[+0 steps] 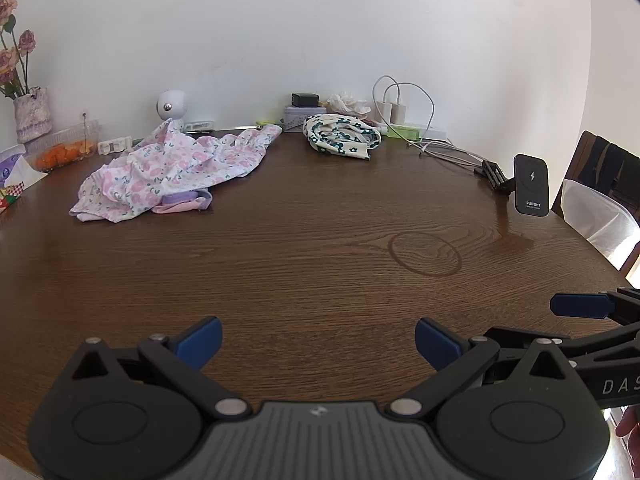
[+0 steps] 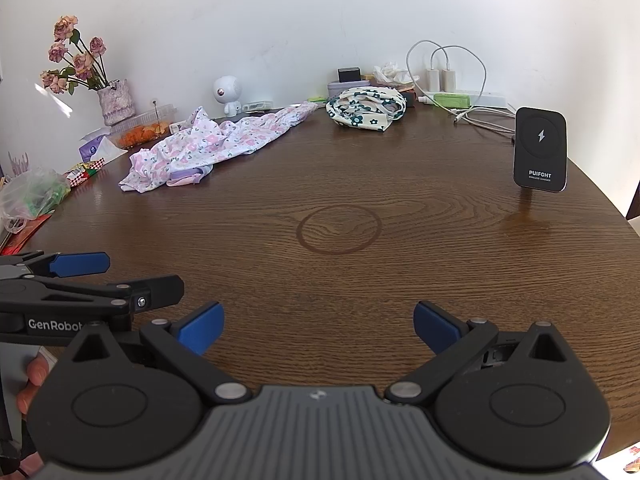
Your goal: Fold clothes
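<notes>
A crumpled pink floral garment (image 1: pixel 168 168) (image 2: pixel 200 148) lies spread at the far left of the brown wooden table (image 1: pixel 320 240) (image 2: pixel 340 280). A bunched cream garment with dark green flowers (image 1: pixel 342 134) (image 2: pixel 366 108) sits at the far middle. My left gripper (image 1: pixel 318 342) is open over the near table edge, holding nothing. My right gripper (image 2: pixel 318 326) is open beside it, also holding nothing. Both hover well short of the clothes. One blue fingertip (image 1: pixel 580 306) of the right gripper shows in the left wrist view; one blue fingertip (image 2: pixel 80 263) of the left gripper shows in the right wrist view.
A black wireless charger stand (image 1: pixel 531 186) (image 2: pixel 541 150) stands at the right with white cables (image 1: pixel 404 108) behind. A vase of dried roses (image 2: pixel 114 100), a food container (image 2: pixel 146 130), a small white camera (image 2: pixel 227 94) and snack bags (image 2: pixel 32 196) line the left and back. A chair (image 1: pixel 600 176) stands right.
</notes>
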`<state>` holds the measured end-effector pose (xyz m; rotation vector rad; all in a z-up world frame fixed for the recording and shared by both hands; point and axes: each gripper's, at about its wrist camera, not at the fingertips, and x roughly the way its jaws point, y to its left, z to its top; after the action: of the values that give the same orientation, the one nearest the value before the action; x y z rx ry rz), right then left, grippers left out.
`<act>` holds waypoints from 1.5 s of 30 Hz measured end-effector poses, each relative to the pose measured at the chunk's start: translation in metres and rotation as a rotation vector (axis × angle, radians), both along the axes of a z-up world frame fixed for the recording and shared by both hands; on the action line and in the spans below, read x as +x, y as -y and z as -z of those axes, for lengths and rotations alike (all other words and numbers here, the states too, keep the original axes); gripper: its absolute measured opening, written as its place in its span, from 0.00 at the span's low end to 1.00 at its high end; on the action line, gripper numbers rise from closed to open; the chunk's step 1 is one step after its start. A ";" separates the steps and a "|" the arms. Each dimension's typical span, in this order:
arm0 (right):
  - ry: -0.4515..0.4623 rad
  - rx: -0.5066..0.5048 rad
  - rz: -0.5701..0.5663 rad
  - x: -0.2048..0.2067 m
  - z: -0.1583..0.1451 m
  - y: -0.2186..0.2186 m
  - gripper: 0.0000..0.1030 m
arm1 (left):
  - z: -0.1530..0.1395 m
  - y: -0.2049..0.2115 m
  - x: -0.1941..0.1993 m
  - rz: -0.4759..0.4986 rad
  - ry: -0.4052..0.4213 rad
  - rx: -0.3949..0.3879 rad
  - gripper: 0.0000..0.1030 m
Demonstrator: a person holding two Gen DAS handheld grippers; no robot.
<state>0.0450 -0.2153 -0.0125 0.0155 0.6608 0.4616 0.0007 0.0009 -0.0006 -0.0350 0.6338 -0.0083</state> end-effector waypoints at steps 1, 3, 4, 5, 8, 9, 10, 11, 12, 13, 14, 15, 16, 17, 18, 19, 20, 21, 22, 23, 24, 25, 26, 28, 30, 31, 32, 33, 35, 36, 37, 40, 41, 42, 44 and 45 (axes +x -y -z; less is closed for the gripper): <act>-0.001 0.000 0.000 0.000 0.000 0.000 1.00 | 0.000 0.000 0.000 0.001 0.000 -0.001 1.00; -0.001 0.000 0.000 0.000 0.000 0.000 1.00 | 0.000 -0.001 0.000 0.000 0.000 -0.002 1.00; -0.001 0.001 0.000 0.000 0.000 0.000 1.00 | 0.000 -0.001 0.000 0.000 0.000 -0.002 1.00; -0.001 0.001 0.000 0.000 0.000 0.000 1.00 | 0.000 -0.001 0.000 0.000 0.000 -0.002 1.00; -0.001 0.001 0.000 -0.001 0.001 -0.001 1.00 | 0.000 -0.001 0.000 -0.001 0.000 -0.003 1.00; -0.002 0.001 -0.001 -0.001 0.001 -0.001 1.00 | 0.000 -0.001 0.000 -0.002 0.000 -0.004 1.00; -0.002 0.002 -0.001 -0.001 0.001 -0.001 1.00 | 0.000 -0.001 0.000 -0.003 0.001 -0.004 1.00; -0.002 0.002 -0.001 -0.001 0.001 -0.001 1.00 | 0.000 -0.002 0.000 -0.005 0.000 -0.003 1.00; -0.001 0.003 -0.002 -0.001 0.000 -0.001 1.00 | 0.000 -0.002 0.000 -0.006 0.000 -0.003 1.00; -0.002 0.003 -0.002 0.000 0.000 -0.001 1.00 | 0.000 -0.002 0.000 -0.007 0.001 -0.004 1.00; -0.002 0.004 -0.003 0.000 0.000 -0.001 1.00 | 0.000 -0.003 0.000 -0.008 0.002 -0.005 1.00; -0.003 0.005 -0.003 0.000 0.001 -0.001 1.00 | 0.000 -0.003 0.000 -0.010 0.003 -0.005 1.00; -0.004 0.005 -0.003 0.001 0.001 -0.001 1.00 | 0.000 -0.003 0.001 -0.014 0.003 -0.002 1.00; -0.005 0.006 -0.004 0.001 0.001 -0.001 1.00 | 0.000 -0.004 0.002 -0.016 0.006 0.001 1.00; -0.005 0.008 -0.004 0.002 0.001 -0.002 1.00 | -0.001 -0.005 0.003 -0.019 0.008 0.004 1.00; -0.005 0.011 -0.006 0.003 0.001 -0.002 1.00 | -0.001 -0.006 0.004 -0.022 0.009 0.006 1.00; -0.005 0.013 -0.008 0.004 0.001 -0.002 1.00 | -0.001 -0.008 0.005 -0.026 0.013 0.003 1.00; -0.004 0.016 -0.011 0.005 0.000 -0.003 1.00 | -0.003 -0.010 0.006 -0.033 0.016 0.002 1.00; -0.002 0.017 -0.015 0.007 -0.001 -0.004 1.00 | -0.004 -0.012 0.008 -0.041 0.020 0.000 1.00; -0.001 0.017 -0.020 0.008 -0.001 -0.005 1.00 | -0.005 -0.014 0.009 -0.049 0.024 -0.001 1.00; 0.000 0.017 -0.024 0.010 -0.002 -0.006 1.00 | -0.007 -0.017 0.011 -0.057 0.029 -0.002 1.00; 0.001 0.019 -0.030 0.012 -0.003 -0.007 1.00 | -0.009 -0.019 0.013 -0.065 0.033 -0.002 1.00; 0.001 0.020 -0.035 0.015 -0.004 -0.008 1.00 | -0.011 -0.022 0.015 -0.074 0.038 -0.002 1.00; 0.007 0.020 -0.043 0.019 -0.007 -0.012 1.00 | -0.014 -0.028 0.019 -0.078 0.047 -0.009 1.00; 0.014 0.022 -0.053 0.025 -0.010 -0.016 1.00 | -0.018 -0.033 0.023 -0.082 0.053 -0.020 1.00; 0.017 0.024 -0.059 0.028 -0.012 -0.018 1.00 | -0.020 -0.036 0.025 -0.085 0.055 -0.026 1.00; 0.021 0.026 -0.064 0.031 -0.014 -0.020 1.00 | -0.021 -0.039 0.026 -0.089 0.058 -0.033 1.00; 0.024 0.027 -0.070 0.034 -0.016 -0.023 1.00 | -0.023 -0.041 0.028 -0.093 0.059 -0.034 1.00; 0.031 0.024 -0.081 0.041 -0.020 -0.028 1.00 | -0.027 -0.047 0.033 -0.102 0.064 -0.030 1.00; 0.034 0.024 -0.087 0.045 -0.023 -0.030 1.00 | -0.029 -0.049 0.035 -0.107 0.069 -0.025 1.00; 0.036 0.025 -0.093 0.049 -0.025 -0.033 1.00 | -0.031 -0.052 0.037 -0.113 0.073 -0.020 1.00; 0.042 0.028 -0.113 0.060 -0.031 -0.040 1.00 | -0.039 -0.061 0.045 -0.128 0.088 -0.009 1.00; 0.047 0.029 -0.119 0.064 -0.033 -0.043 1.00 | -0.042 -0.064 0.048 -0.134 0.092 -0.006 1.00; 0.051 0.030 -0.124 0.068 -0.036 -0.046 1.00 | -0.045 -0.068 0.050 -0.140 0.097 -0.004 1.00; 0.059 0.029 -0.139 0.076 -0.041 -0.055 1.00 | -0.050 -0.075 0.055 -0.154 0.106 0.001 1.00; 0.062 0.029 -0.147 0.081 -0.043 -0.059 1.00 | -0.053 -0.080 0.059 -0.158 0.111 0.004 1.00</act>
<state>0.1259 -0.1563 0.0308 -0.0200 0.5961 0.6106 0.0595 0.0808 0.0524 -0.0804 0.5191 0.1426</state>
